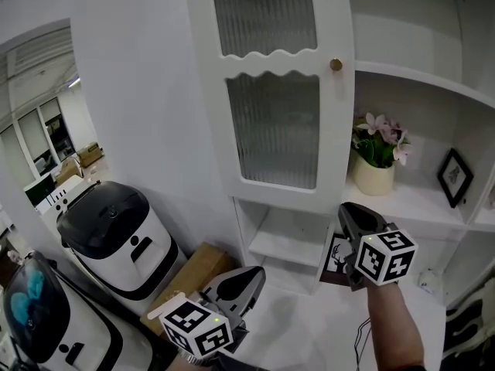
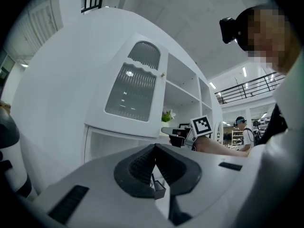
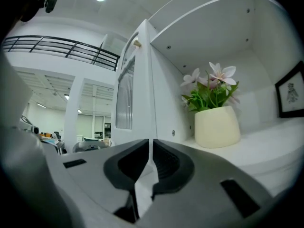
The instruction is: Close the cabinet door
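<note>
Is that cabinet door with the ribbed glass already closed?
No, the cabinet door stands swung open, and the flower pot on the shelf beside it is uncovered.

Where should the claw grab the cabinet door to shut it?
Probably the cabinet door at its free right edge, below the small knob, coming from the open-shelf side. That edge is thin and straight, so a claw can pinch it; the round knob looks tiny.

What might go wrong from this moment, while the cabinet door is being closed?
1. The right gripper, jaws together, faces the thin free edge of the cabinet door. A push there may slip sideways toward the flower pot.
2. Pressing on the ribbed glass panel instead of the white frame could strain the glass.
</note>
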A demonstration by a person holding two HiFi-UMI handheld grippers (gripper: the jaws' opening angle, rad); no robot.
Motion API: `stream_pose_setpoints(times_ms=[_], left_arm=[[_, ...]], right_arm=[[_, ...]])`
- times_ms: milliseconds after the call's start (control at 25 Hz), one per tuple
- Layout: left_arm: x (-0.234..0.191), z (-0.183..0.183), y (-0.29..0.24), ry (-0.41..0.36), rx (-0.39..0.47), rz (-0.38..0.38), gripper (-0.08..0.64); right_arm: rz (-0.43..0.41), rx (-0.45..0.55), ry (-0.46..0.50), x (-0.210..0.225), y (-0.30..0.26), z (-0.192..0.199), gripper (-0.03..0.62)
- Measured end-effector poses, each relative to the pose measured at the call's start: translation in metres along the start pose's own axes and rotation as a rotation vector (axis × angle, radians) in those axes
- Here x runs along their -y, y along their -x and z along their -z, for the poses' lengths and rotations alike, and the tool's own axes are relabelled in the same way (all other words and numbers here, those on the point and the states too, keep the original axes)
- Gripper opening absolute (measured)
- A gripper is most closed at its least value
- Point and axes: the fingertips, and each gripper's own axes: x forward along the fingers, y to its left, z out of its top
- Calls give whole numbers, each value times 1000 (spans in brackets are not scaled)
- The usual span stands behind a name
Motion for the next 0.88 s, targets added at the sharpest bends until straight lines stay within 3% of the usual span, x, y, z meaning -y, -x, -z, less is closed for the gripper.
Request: stream_pose_setpoints(times_ms=[400, 880], left_arm=[[23, 15, 5, 10, 3, -60, 6], [59, 30, 5, 11, 17, -107, 6]], right_arm=[[-152, -2, -30, -23, 55, 12, 9], [-206, 6, 48, -47, 123, 20, 8]])
